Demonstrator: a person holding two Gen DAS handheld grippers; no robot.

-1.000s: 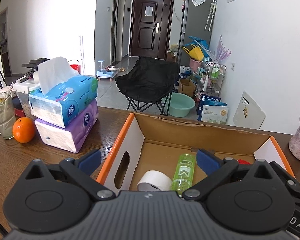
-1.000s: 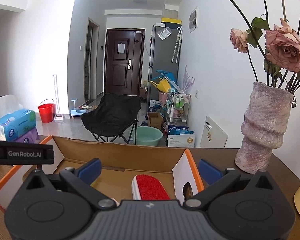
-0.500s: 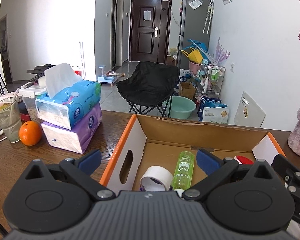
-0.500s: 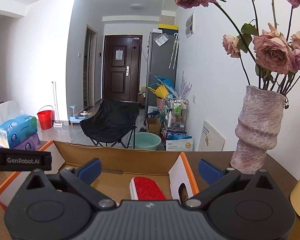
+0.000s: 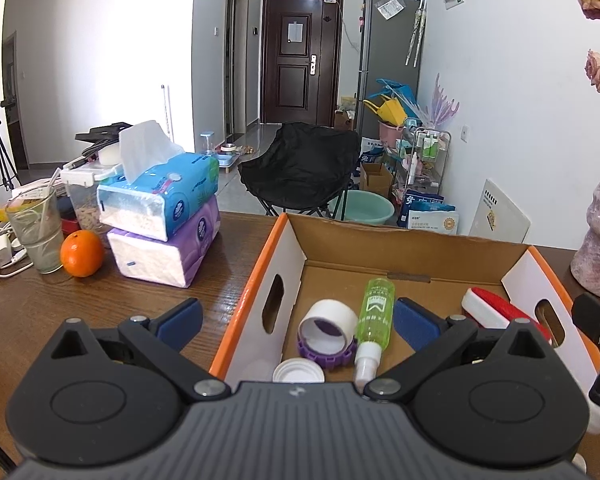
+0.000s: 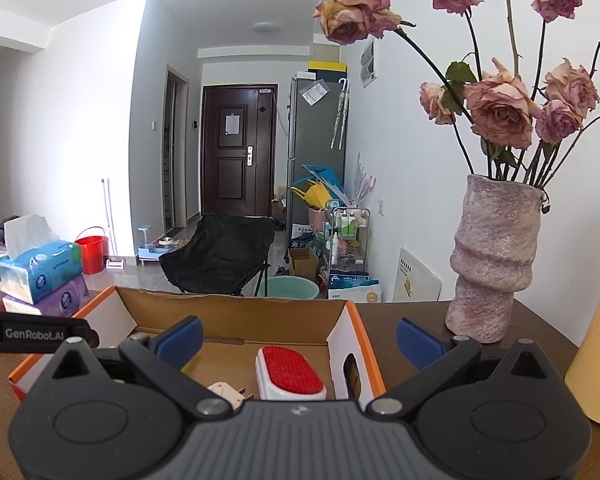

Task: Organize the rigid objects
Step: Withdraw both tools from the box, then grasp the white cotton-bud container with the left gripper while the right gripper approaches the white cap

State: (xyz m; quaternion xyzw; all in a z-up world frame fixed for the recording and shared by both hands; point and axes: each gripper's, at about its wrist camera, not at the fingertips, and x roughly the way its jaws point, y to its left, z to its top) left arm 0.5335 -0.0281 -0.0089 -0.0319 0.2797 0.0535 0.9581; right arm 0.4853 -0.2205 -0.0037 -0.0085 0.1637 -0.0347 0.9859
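Note:
An open cardboard box (image 5: 408, 246) with orange edges sits on the wooden table. Inside lie a white tape roll (image 5: 329, 322) on a purple ring, a green spray bottle (image 5: 375, 312), a white cap (image 5: 298, 372) and a red-and-white brush (image 5: 496, 310). My left gripper (image 5: 296, 318) hovers open above the box's near left corner, holding nothing. In the right wrist view the box (image 6: 236, 308) holds the red brush (image 6: 290, 372) and a white plug (image 6: 226, 392). My right gripper (image 6: 298, 338) is open and empty above the box's right end.
Two stacked tissue packs (image 5: 164, 216), an orange (image 5: 81, 253) and a glass (image 5: 34, 232) stand left of the box. A rough pink vase (image 6: 494, 260) with dried roses stands right of it, and a yellow object (image 6: 598, 352) sits at the far right edge.
Both grippers have risen and pulled back from the box, so more of its inside shows. Both stay open.

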